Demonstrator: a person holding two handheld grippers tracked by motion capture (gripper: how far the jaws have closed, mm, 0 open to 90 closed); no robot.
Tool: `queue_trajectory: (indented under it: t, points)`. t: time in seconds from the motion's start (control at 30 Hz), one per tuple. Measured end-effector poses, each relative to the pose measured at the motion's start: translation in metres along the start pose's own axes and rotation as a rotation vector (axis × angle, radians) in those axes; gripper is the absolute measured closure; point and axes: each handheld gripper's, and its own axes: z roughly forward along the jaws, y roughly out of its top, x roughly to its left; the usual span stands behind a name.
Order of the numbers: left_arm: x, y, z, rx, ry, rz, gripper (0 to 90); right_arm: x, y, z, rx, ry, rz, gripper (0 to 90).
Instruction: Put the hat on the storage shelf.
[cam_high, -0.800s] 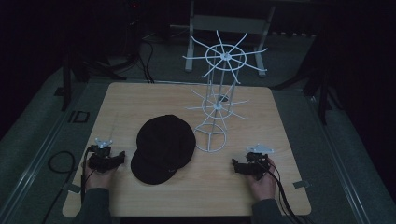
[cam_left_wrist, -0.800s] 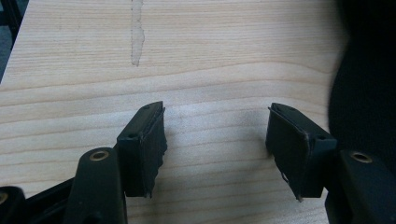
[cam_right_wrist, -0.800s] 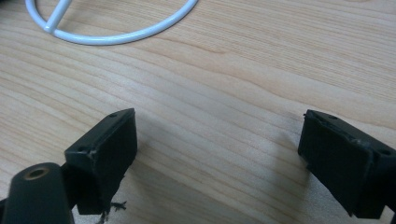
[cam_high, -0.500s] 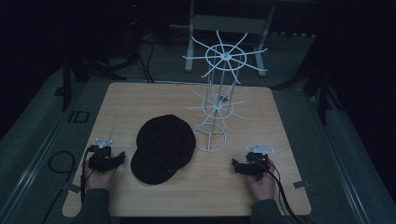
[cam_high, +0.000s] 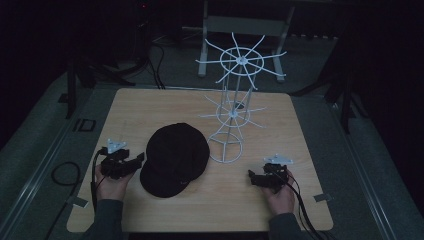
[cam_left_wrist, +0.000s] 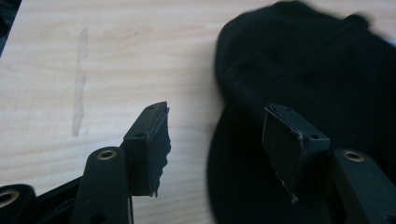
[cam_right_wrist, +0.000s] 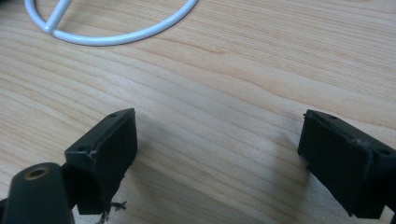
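My worktop (cam_high: 150, 107) carries a white wire rack (cam_high: 235, 107) toward the back and a black cap (cam_high: 175, 159) left of its base. My left claw (cam_high: 139, 161) gapes at the cap's edge, nothing pinched. My right claw (cam_high: 251, 176) gapes over bare wood.

One black cap (cam_high: 175, 159), one white wire rack (cam_high: 231, 117), two grippers, one table (cam_high: 150, 107)
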Motion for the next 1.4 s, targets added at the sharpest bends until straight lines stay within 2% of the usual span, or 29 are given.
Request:
queue_trajectory:
  t: [0.03,0.27,0.4,0.43,0.47,0.5,0.53,0.57,0.63,0.7,0.77,0.87,0.97,1.03,1.13,1.2,1.27,1.33,1.4]
  points:
    - [0.000,0.000,0.000,0.000,0.000,0.000,41.6,0.000,0.000,0.000,0.000,0.000,0.000,11.5]
    - [-0.040,0.015,0.001,-0.018,-0.054,0.066,40.4,0.000,0.000,0.000,-0.001,0.000,-0.001,11.5]
    - [-0.060,0.018,0.009,-0.005,-0.076,0.099,40.3,0.000,0.000,0.000,-0.001,0.000,0.000,11.5]
    - [-0.060,0.018,0.009,-0.005,-0.076,0.099,40.2,0.000,0.000,0.000,-0.001,0.000,0.000,11.5]
    - [-0.066,0.018,0.011,-0.002,-0.080,0.104,40.2,0.000,0.000,0.000,-0.001,0.000,0.000,11.5]
    - [-0.075,0.019,0.015,0.003,-0.080,0.126,40.0,0.000,0.000,0.000,-0.001,0.000,0.000,11.5]
    - [-0.075,0.019,0.015,0.003,-0.080,0.126,40.0,0.000,0.000,0.000,-0.001,0.000,0.000,11.5]
    - [-0.085,0.020,0.020,0.012,-0.087,0.140,39.8,0.000,0.000,0.000,-0.001,0.000,0.000,11.5]
    - [-0.090,0.020,0.022,0.016,-0.090,0.148,39.5,0.000,0.000,0.000,-0.001,0.000,0.001,11.5]
    - [-0.103,0.019,0.030,0.037,-0.096,0.169,37.9,0.000,0.000,0.000,-0.001,0.000,-0.001,11.5]
    - [-0.107,0.019,0.032,0.039,-0.091,0.169,31.7,0.000,0.000,0.000,-0.001,0.000,-0.001,11.5]
    - [-0.119,0.018,0.042,0.078,-0.104,0.189,21.5,0.000,0.000,0.000,-0.001,0.000,-0.001,11.5]
    - [-0.125,0.015,0.050,0.117,-0.106,0.197,16.5,0.000,0.000,0.000,-0.001,0.000,-0.001,11.5]
    - [-0.126,0.014,0.053,0.125,-0.099,0.200,15.0,0.000,0.000,0.000,-0.001,0.000,-0.001,11.5]
    - [-0.129,0.008,0.062,0.156,-0.050,0.211,15.1,0.000,0.000,0.000,-0.001,-0.001,-0.001,11.5]
    - [-0.127,0.005,0.065,0.169,-0.044,0.201,15.3,0.000,0.000,0.000,-0.001,0.000,-0.001,11.5]
    - [-0.127,0.004,0.065,0.164,-0.011,0.215,15.7,0.000,0.000,0.000,-0.001,0.000,-0.001,11.5]
    - [-0.126,0.004,0.064,0.166,-0.003,0.221,17.7,0.000,0.000,0.000,-0.001,0.000,-0.001,11.5]
    - [-0.123,0.003,0.063,0.147,0.018,0.223,32.2,0.000,0.000,0.000,-0.001,0.000,-0.001,11.5]
